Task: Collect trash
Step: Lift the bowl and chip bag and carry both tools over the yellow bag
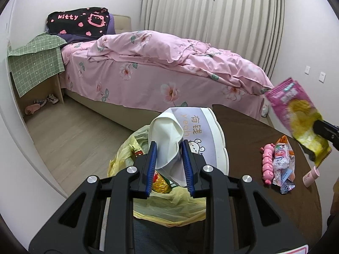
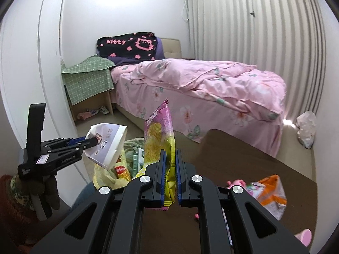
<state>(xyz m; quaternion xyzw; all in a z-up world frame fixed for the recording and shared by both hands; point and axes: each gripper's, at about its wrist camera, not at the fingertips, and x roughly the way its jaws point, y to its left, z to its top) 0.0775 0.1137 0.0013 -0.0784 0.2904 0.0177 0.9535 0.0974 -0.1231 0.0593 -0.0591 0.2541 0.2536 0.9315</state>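
My left gripper (image 1: pixel 169 146) is shut on the rim of a white paper bag (image 1: pixel 199 131) with a lilac band and a rabbit print. It holds the bag over an open yellow trash bag (image 1: pixel 169 207) that has snack wrappers inside. In the right wrist view the left gripper (image 2: pixel 84 142) and the paper bag (image 2: pixel 108 141) hang above the trash bag (image 2: pixel 101 175). My right gripper (image 2: pixel 169 152) is shut on a pink and yellow crisp packet (image 2: pixel 159 135), held upright above the table's edge. That packet (image 1: pixel 296 110) shows at the right of the left wrist view.
On the dark brown table (image 1: pixel 243 131) lie a pink toy (image 1: pixel 267 163), a crumpled orange and white wrapper (image 1: pixel 282 165) and a small pink bottle (image 1: pixel 311 174). A pink bed (image 1: pixel 161 72) stands behind. A plastic bag (image 2: pixel 306 129) lies on the floor by the curtain.
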